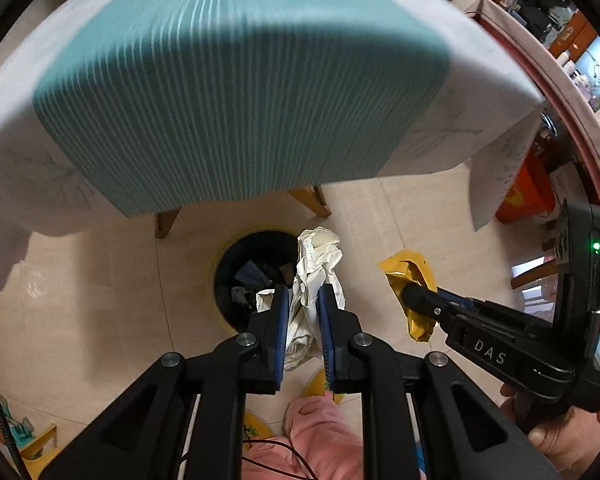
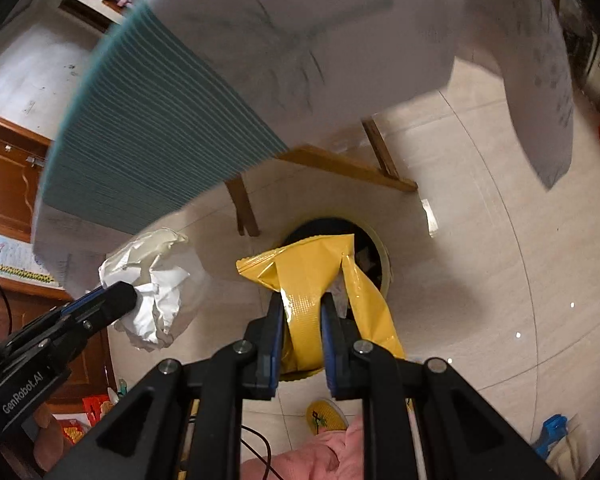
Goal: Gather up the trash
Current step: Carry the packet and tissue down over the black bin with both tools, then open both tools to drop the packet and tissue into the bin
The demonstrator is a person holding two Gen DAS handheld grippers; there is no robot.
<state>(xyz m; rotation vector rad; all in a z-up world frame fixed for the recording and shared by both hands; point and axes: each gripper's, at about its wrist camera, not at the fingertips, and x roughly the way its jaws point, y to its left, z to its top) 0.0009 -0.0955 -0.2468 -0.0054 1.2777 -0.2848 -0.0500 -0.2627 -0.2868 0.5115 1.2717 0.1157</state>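
My left gripper [image 1: 303,294] is shut on a crumpled white paper [image 1: 318,264] and holds it above the right rim of a round bin [image 1: 220,264] with a black liner on the floor. My right gripper [image 2: 301,300] is shut on a yellow foil wrapper [image 2: 312,268], held over the same bin [image 2: 384,256]. In the left wrist view the right gripper [image 1: 410,294] with the wrapper [image 1: 410,266] is to the right of the bin. In the right wrist view the left gripper [image 2: 130,294] with the paper [image 2: 156,272] is at the left.
A table with a teal striped mat [image 1: 236,92] and white cloth [image 1: 480,80] stands just beyond the bin on wooden legs [image 2: 246,208]. The floor is beige tile. My pink trouser leg [image 1: 320,432] and yellow slipper [image 2: 326,416] are below. An orange box [image 1: 526,194] stands at the right.
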